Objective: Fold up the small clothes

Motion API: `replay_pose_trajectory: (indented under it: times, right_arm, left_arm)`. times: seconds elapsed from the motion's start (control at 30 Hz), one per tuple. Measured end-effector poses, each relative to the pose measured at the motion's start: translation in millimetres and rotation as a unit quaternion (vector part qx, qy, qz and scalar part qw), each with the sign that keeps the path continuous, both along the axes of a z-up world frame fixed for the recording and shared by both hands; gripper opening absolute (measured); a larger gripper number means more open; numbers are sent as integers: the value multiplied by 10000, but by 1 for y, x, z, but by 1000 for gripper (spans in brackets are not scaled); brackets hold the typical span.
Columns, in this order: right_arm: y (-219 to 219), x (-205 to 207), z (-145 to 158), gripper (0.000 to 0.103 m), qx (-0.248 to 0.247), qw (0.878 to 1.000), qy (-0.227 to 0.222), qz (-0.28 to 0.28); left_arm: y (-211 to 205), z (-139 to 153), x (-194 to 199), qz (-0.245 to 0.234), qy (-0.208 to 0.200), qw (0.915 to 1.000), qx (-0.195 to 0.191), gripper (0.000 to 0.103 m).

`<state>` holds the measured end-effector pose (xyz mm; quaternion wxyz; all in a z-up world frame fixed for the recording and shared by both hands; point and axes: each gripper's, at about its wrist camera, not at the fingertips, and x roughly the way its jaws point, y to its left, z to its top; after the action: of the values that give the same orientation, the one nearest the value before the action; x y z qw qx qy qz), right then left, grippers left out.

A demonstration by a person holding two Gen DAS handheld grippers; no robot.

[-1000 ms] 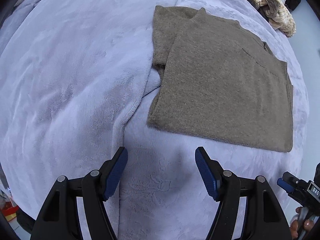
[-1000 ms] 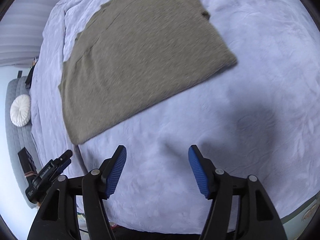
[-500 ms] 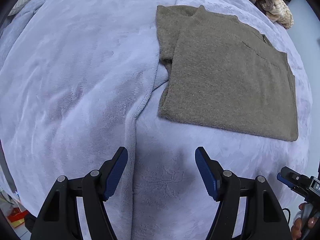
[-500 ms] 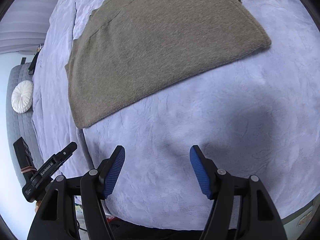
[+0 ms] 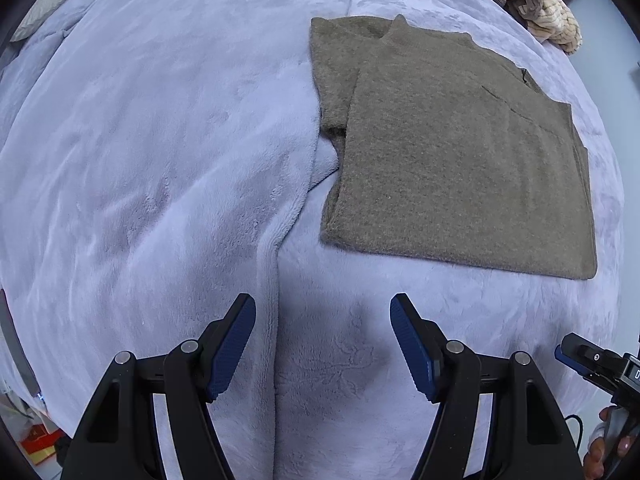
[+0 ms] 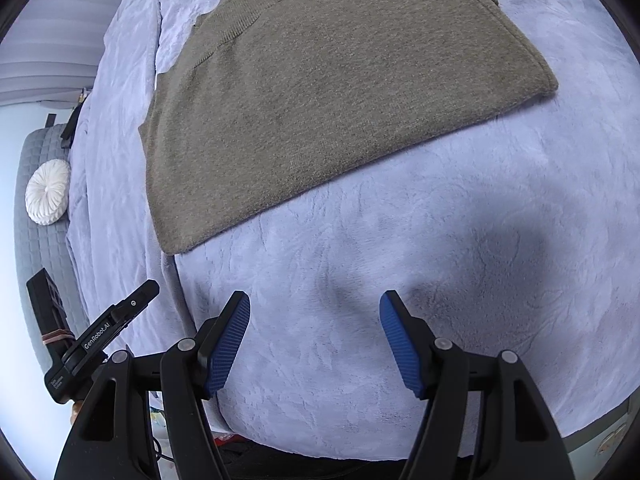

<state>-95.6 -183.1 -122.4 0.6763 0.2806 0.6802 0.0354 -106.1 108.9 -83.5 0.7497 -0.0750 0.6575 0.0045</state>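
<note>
An olive-brown knit garment [image 5: 452, 156] lies folded flat on a lavender fleece blanket [image 5: 160, 140], with a sleeve tucked at its left side. It also shows in the right wrist view [image 6: 320, 92], upper middle. My left gripper [image 5: 322, 344] is open and empty, hovering over the blanket short of the garment's near edge. My right gripper [image 6: 314, 340] is open and empty, over the blanket below the garment's near edge. Each gripper shows at the edge of the other's view.
A hem ridge in the blanket [image 5: 268, 264] runs from the garment's left side toward my left gripper. A striped cream garment [image 5: 532, 0] lies at the far right corner. A white round cushion [image 6: 48, 192] sits on a grey quilted headboard at left.
Both grippers have drawn back a little and turned; the garment sits further up in the left view and has shifted rightward in the right view. Both jaws have stayed open.
</note>
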Motion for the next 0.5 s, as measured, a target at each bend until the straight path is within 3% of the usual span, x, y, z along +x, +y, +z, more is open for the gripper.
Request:
replay_pose_trajectory:
  times: [0.17, 0.23, 0.4, 0.5]
  right_arm:
    - [1, -2, 1, 71, 2, 10000, -10, -25]
    - [1, -2, 0, 71, 4, 10000, -7, -37]
    - [3, -2, -1, 72, 12, 10000, 22, -51]
    - [5, -2, -3, 79, 43, 10000, 47, -70]
  left_arm:
    - [-3, -3, 2, -2, 32, 10000, -4, 72]
    - [-3, -2, 3, 18, -45, 10000, 32, 101]
    - [-5, 1, 6, -34, -203, 9998, 78, 102]
    - [-5, 0, 10, -32, -219, 9997, 85, 102]
